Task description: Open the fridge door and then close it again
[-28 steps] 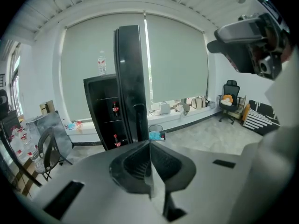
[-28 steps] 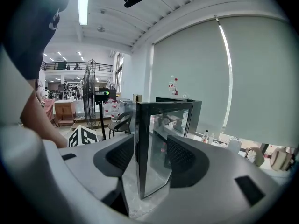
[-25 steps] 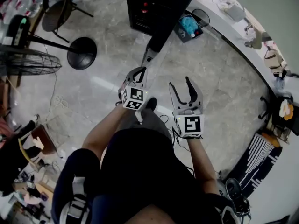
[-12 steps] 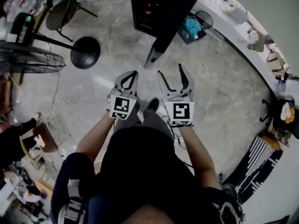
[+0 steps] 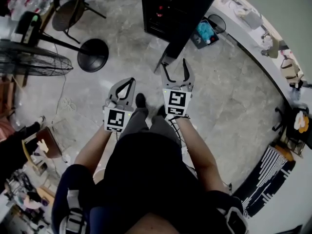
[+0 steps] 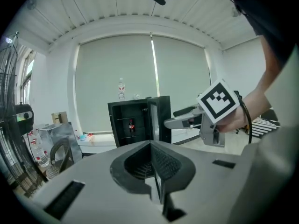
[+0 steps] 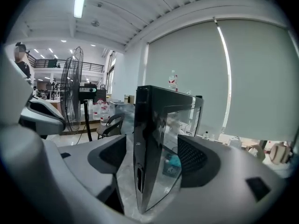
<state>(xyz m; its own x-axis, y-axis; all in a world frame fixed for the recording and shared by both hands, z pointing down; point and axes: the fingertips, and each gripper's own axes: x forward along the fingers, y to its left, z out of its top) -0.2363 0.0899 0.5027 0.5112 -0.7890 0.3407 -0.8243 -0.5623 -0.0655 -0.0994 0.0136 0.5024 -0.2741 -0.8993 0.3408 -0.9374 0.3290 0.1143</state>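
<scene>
While your left gripper [image 5: 128, 82] hangs on the left with its jaws pressed tight together and nothing in them, it is the one farther from the job. Your right gripper [image 5: 174, 65] is the near one. Its jaws have just been opening and now stand wide apart. Look along them and you see the fridge door [image 7: 148, 139] right ahead. It is a tall thin slab running up and down, and its free edge shows in the gap between the two jaws. The pads do not press on it. The door is swung out, and the black fridge [image 5: 170, 6] sits just past it with its inside showing. It looks like the door needs closing next. So the push should come from your right gripper, sideways against the tall flat face, toward the fridge.
</scene>
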